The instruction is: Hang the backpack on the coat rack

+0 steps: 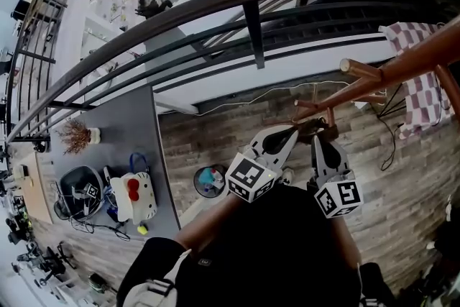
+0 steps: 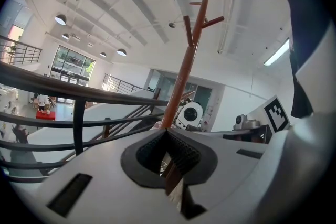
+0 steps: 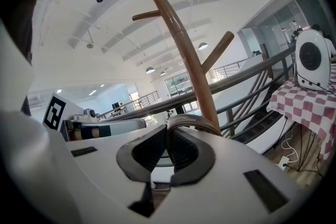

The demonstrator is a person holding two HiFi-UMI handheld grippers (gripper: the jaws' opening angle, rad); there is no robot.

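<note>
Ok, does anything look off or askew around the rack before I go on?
Nothing stands out. The coat rack looks whole, and the right gripper is shut on a strap loop beside its pole.

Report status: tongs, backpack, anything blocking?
Left tongs shut, grip unclear. Right tongs shut on strap. Strap up against rack pole; hooked or not, unclear. Nothing blocking seen.
</note>
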